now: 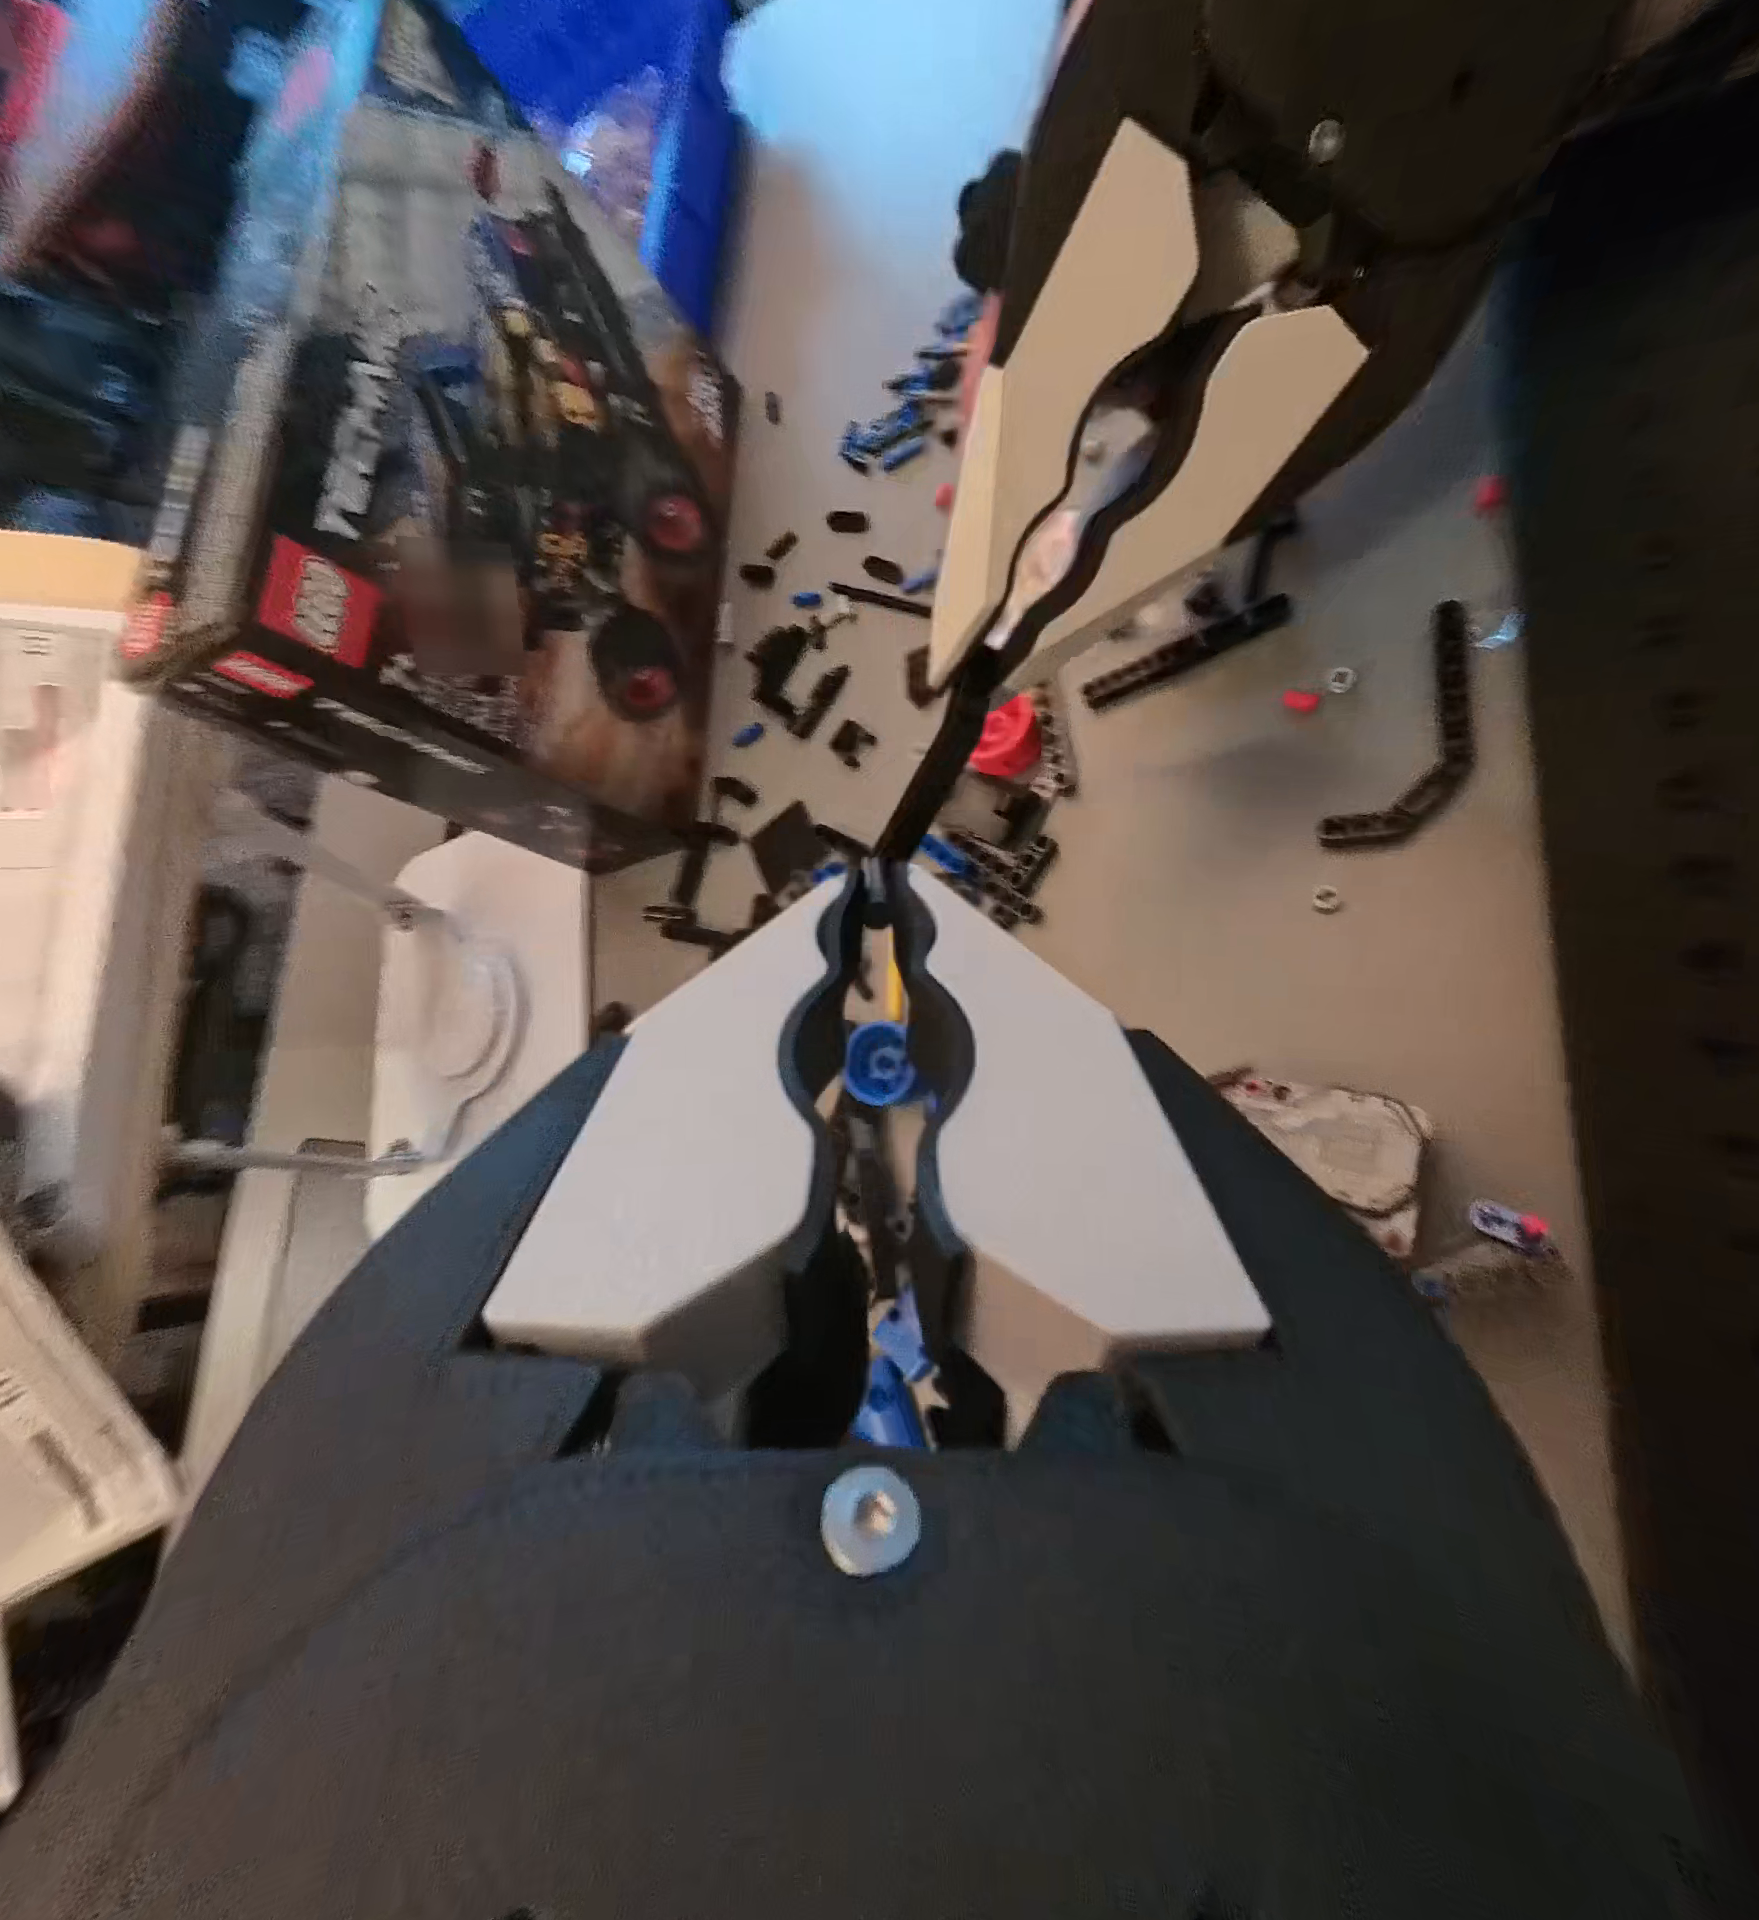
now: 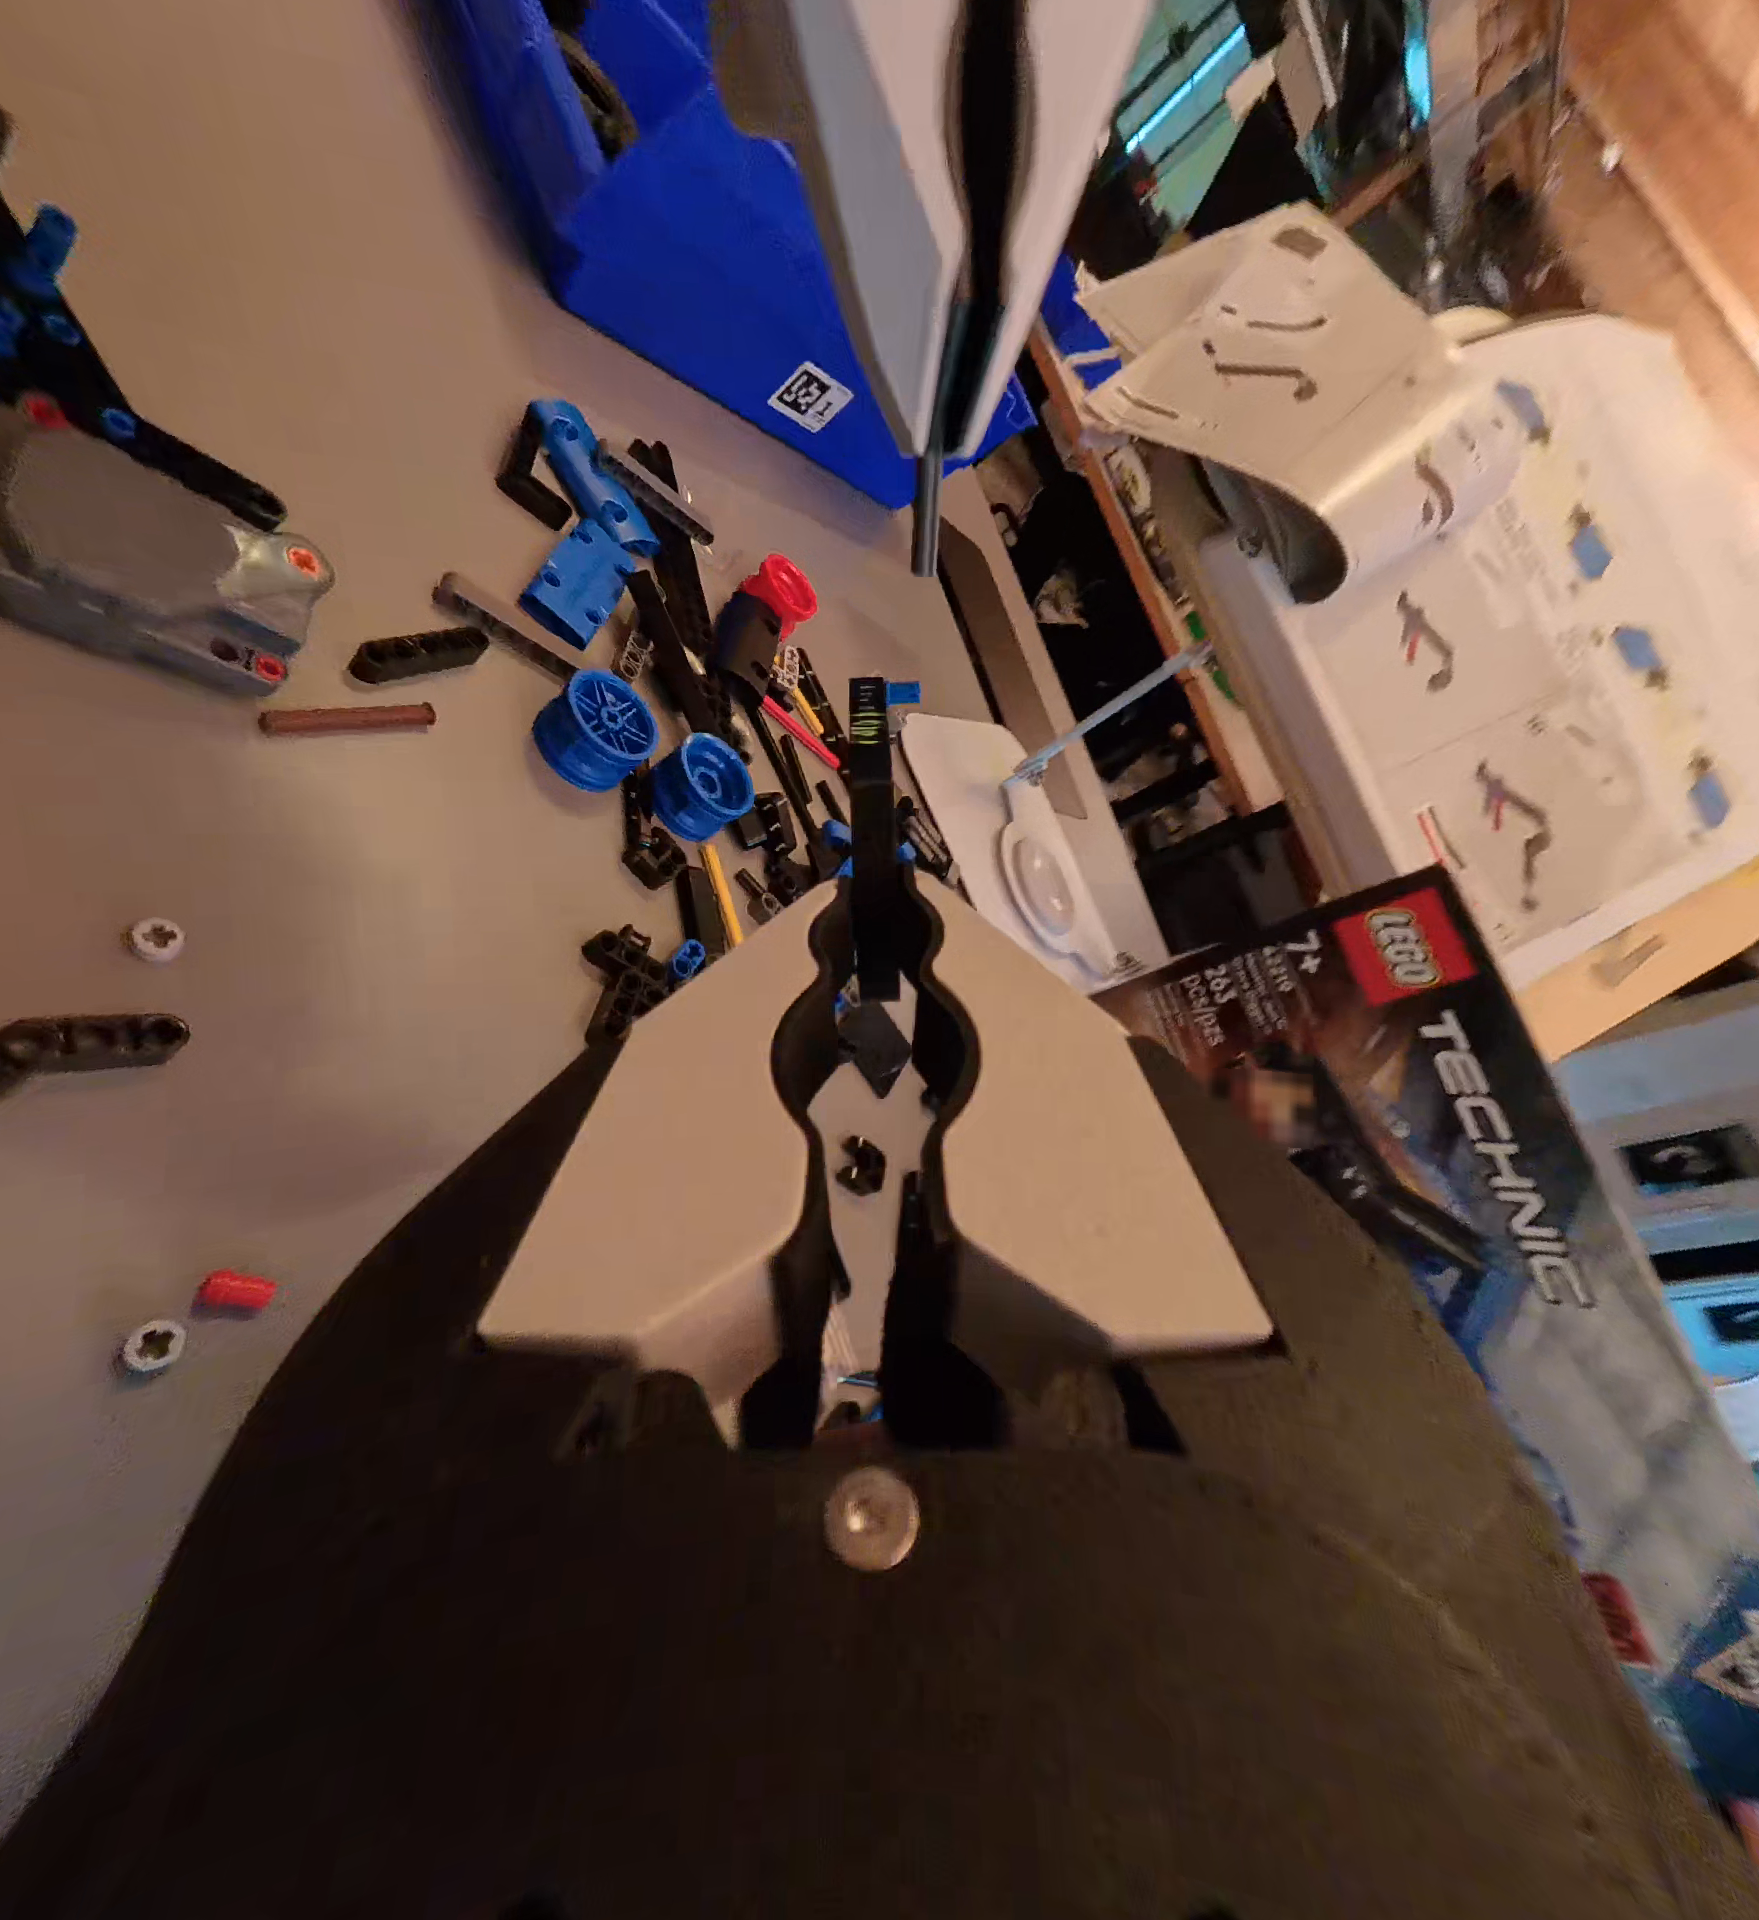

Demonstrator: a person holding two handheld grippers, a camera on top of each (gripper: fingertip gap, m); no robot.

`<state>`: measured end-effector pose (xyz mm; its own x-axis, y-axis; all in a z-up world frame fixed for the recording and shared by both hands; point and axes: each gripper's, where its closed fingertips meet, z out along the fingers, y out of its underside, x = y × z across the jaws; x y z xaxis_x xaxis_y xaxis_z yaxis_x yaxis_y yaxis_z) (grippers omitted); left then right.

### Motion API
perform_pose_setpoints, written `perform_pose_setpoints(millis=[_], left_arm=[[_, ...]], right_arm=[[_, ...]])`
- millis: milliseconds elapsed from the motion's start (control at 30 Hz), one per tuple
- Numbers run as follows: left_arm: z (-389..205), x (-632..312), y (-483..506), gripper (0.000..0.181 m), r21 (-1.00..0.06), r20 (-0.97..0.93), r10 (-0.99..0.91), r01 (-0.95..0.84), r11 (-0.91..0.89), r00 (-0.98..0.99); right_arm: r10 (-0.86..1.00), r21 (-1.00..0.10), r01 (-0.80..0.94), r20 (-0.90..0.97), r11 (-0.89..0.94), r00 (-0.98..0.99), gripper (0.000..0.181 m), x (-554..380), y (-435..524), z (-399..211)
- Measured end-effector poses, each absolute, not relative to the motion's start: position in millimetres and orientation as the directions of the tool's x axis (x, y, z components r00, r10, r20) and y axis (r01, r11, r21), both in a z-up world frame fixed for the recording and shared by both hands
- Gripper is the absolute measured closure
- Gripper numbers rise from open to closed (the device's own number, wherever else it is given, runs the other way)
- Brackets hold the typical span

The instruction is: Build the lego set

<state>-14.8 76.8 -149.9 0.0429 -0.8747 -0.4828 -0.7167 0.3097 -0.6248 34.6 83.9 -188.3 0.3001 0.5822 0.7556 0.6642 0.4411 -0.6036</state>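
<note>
Left gripper (image 1: 873, 891) and right gripper (image 2: 875, 914), both clamping black beam (image 1: 932, 774)

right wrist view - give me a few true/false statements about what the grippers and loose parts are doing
1. The right gripper is shut on a black beam. True.
2. Two blue wheel rims lie on the table. True.
3. The left gripper is wide open. False: it is shut on a thin dark rod.
4. The grey motor block is held in a gripper. False: it rests on the table.
</note>
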Motion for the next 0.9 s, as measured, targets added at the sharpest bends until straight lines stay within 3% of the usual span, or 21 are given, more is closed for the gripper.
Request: perform_pose_setpoints(millis=[267, 900], left_arm=[[-163, -8, 81, 0.179, -0.549, -0.293, -0.944, -0.782, 0.294, -0.149], [-179, -21, 72, 0.179, -0.400, -0.077, -0.938, -0.851, 0.340, -0.339]], right_arm=[[0.475, -0.480, 0.687, 0.852, 0.546, 0.218, 0.176, 27, 72, -188], [0.425, -0.408, 0.692, 0.891, 0.596, 0.159, 0.176, 20, 63, -192]])
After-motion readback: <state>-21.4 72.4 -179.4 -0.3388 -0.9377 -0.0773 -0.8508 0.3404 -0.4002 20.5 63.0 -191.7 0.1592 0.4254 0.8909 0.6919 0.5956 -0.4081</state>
